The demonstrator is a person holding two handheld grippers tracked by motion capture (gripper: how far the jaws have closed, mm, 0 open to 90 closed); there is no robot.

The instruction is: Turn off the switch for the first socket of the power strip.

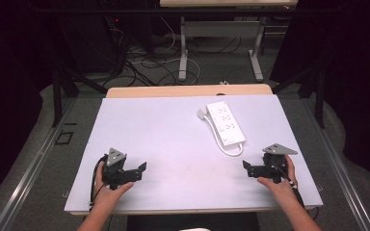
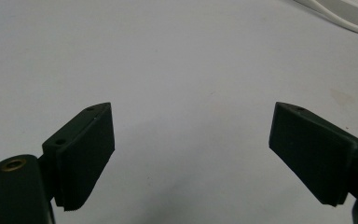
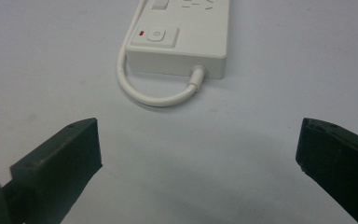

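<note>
Table (image 1: 139, 125) w/ white power strip (image 1: 226, 122) at far right; both claws low near the front edge, nothing grasped.
Right gripper (image 3: 198, 154) released, jaws wide, facing the strip's switch end & looped cord (image 3: 156, 98) — best to square up on the body, not the cord. Left gripper (image 2: 191, 149) released too, well apart from it.

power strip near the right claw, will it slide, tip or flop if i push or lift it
The power strip lies flat and low, so it should slide rather than tip or roll. Its smooth white plastic casing looks rigid but may be slippery in a claw. The cord curls loosely from its near end and would likely flop and trail when lifted.
</note>
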